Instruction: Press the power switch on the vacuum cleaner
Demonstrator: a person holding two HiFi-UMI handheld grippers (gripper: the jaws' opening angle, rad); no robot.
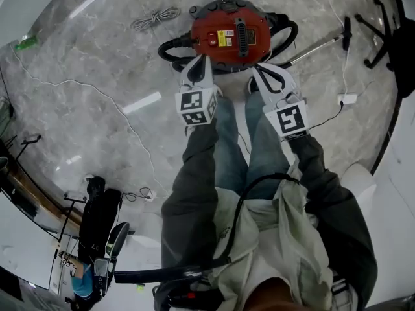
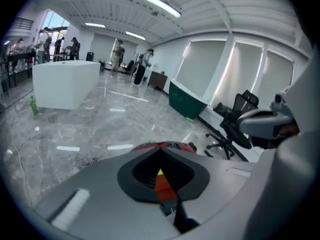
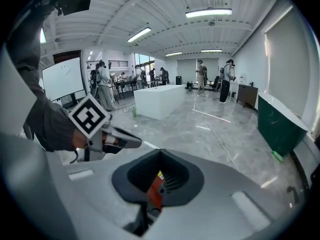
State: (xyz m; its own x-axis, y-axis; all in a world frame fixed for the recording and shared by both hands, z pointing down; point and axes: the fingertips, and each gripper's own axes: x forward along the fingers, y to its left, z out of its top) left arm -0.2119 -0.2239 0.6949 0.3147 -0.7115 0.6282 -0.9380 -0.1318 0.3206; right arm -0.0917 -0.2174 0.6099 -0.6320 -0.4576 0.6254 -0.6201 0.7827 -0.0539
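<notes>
The vacuum cleaner (image 1: 228, 36) is a round red canister with a black hose, standing on the marble floor just ahead of the person's feet. My left gripper (image 1: 200, 62) hangs over its near left edge with jaws together and nothing held. My right gripper (image 1: 259, 70) hovers at the near right edge, also shut and empty. In the left gripper view the red top (image 2: 165, 145) peeks over the closed jaws of that gripper (image 2: 160, 173). In the right gripper view a sliver of the red vacuum (image 3: 154, 192) shows through the jaw gap, and the left gripper (image 3: 102, 134) is to the left.
A black hose (image 1: 290, 34) and metal wand (image 1: 318, 44) lie right of the vacuum. A coiled cable (image 1: 155, 18) lies at its left, a white plug (image 1: 347, 98) at right. An office chair base (image 1: 379, 24) stands far right, a white counter (image 2: 65, 84) and people beyond.
</notes>
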